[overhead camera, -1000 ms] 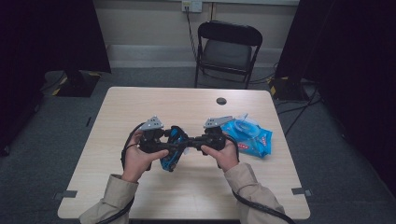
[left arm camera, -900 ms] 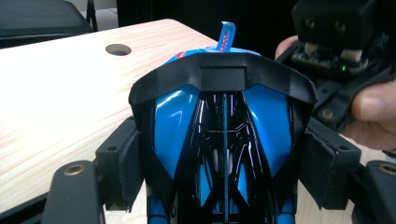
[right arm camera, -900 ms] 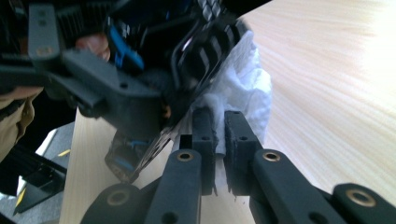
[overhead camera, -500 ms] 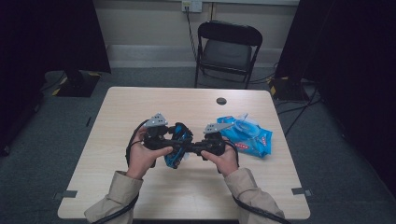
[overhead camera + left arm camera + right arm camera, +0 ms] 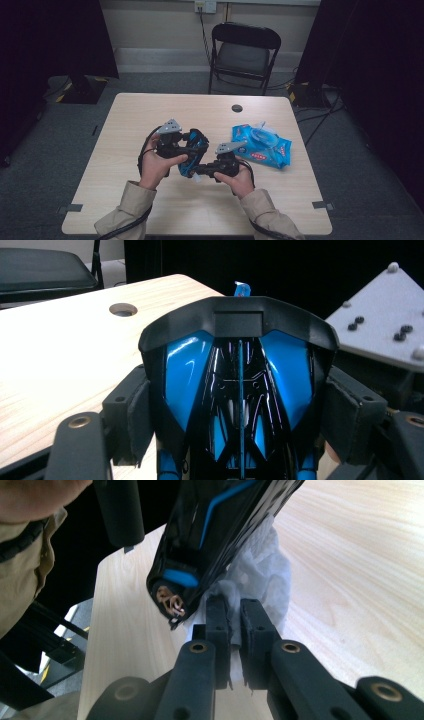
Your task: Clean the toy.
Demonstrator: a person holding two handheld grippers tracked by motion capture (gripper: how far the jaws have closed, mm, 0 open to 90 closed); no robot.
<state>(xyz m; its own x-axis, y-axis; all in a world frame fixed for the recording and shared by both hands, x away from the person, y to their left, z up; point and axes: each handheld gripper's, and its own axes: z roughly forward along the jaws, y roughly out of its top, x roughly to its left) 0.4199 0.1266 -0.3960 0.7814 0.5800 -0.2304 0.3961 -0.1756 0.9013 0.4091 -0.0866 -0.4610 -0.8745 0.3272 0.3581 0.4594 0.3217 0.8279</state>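
Observation:
A glossy blue and black plastic object (image 5: 240,385) sits between the pads (image 5: 134,415) of my left gripper (image 5: 240,430), which is shut on its sides. In the high view the object (image 5: 194,141) is held above the middle of the table, in the left gripper (image 5: 186,146). My right gripper (image 5: 235,625) is shut on a crumpled white wipe (image 5: 262,575), which presses against the object's (image 5: 215,525) lower end. From above, the right gripper (image 5: 201,172) meets the object from the right, a bit of wipe (image 5: 196,178) at its tip.
A blue pack of wipes (image 5: 261,145) with its flap up lies on the wooden table (image 5: 150,115) to the right of the hands. A round cable hole (image 5: 237,108) is near the far edge. A black folding chair (image 5: 245,50) stands behind the table.
My right gripper has come down and toward the near edge with the wipe, along the object. The left gripper has barely shifted and still holds the object.

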